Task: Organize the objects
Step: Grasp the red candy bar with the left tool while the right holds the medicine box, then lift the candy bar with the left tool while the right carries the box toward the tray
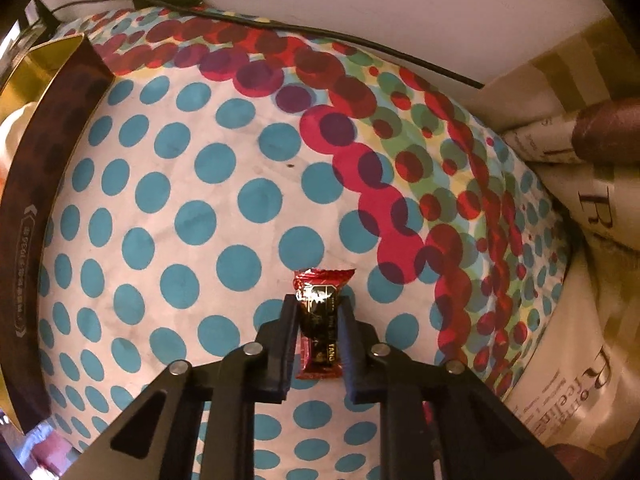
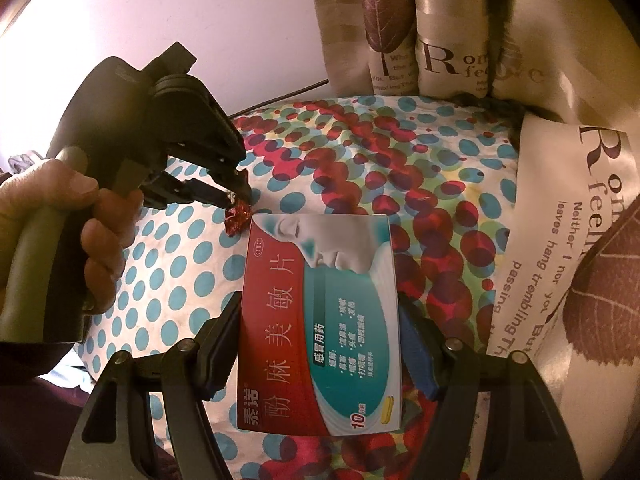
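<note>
Left wrist: dark box beside polka-dot sheet.

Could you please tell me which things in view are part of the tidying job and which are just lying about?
In the job:
- candy, gripped by the left gripper
- medicine box, gripped by the right gripper
- brown box, possibly the container

Lying about:
- dotted cloth
- cable
- printed curtain

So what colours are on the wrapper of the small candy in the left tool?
Red foil with a black-and-gold label on the candy; clearest in the left wrist view.
</note>
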A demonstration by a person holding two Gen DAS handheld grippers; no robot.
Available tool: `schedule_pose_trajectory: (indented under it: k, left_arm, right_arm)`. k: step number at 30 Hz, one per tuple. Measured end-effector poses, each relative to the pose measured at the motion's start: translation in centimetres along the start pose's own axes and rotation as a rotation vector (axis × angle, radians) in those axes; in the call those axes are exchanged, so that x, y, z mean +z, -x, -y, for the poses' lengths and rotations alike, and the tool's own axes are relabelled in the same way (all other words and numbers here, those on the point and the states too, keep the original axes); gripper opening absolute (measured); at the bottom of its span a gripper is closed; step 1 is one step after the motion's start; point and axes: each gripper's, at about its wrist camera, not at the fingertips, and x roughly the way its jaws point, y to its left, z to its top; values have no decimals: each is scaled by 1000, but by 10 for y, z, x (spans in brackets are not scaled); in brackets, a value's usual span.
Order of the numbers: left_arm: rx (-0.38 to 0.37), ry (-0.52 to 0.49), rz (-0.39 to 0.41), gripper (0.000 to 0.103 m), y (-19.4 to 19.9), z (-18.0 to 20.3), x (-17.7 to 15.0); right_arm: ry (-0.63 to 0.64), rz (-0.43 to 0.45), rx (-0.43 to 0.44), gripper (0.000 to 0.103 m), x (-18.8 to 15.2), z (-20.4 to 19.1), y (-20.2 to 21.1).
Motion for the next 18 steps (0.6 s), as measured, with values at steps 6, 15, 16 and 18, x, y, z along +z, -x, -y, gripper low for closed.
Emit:
schedule_pose_trajectory:
  k: [6,15,16,18]
  left_arm:
    - [38,-86,68,18,16,4,-2]
    - [75,-169,152,18,45,-9,-6]
    - [77,-178,159,18,48,-10,-7]
    - [75,-194,176,18,51,-14,-12]
  right_arm:
    - [0,-1,5,68,1,-1,0]
    - [5,2,4,68,2,-10,0]
    - [7,2,3,68,2,-11,0]
    - [8,1,5,68,1,-13,0]
